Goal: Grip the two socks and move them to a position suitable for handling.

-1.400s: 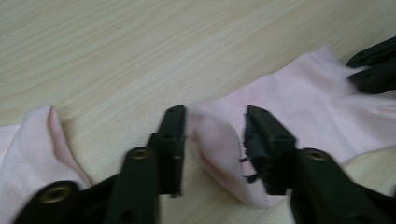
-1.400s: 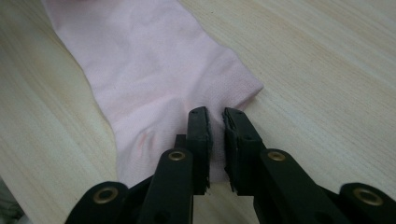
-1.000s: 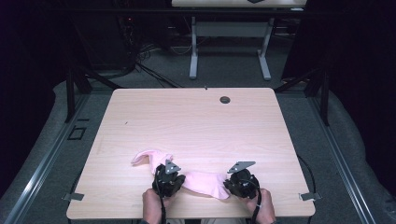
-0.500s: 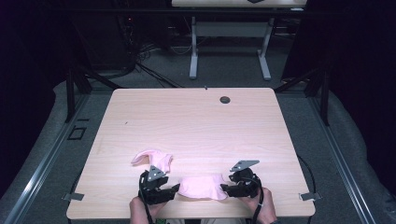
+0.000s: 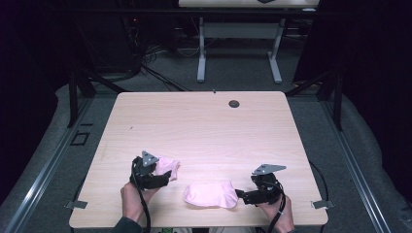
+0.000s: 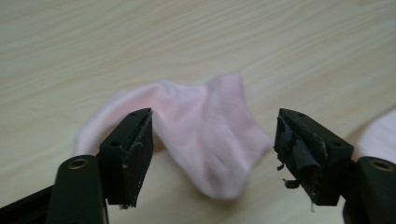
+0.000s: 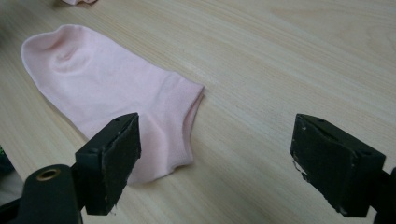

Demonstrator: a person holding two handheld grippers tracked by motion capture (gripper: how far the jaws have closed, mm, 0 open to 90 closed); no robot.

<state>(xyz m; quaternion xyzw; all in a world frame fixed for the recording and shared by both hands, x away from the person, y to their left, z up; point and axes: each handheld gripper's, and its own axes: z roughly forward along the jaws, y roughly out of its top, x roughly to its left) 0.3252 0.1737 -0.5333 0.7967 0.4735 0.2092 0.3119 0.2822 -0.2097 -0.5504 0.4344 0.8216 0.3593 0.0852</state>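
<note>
A pale wooden table (image 5: 204,131) with rounded corners is seen from above, standing on grey carpet in a dark room; a second table's white legs (image 5: 238,53) are seen behind it, and black cables are trailed across the floor at the back left. A small dark round cap (image 5: 234,103) is set near the table's far edge.

Two pink socks are laid near the front edge. The flat sock (image 5: 211,195) is spread out just beside the right gripper (image 5: 239,197), whose jaws have just been opening and are held wide, one jaw over the sock's cuff with nothing gripped. The crumpled sock (image 5: 167,166) is bunched up just past the left gripper (image 5: 167,175), whose jaws have likewise just been opening and are held apart with nothing gripped.
</note>
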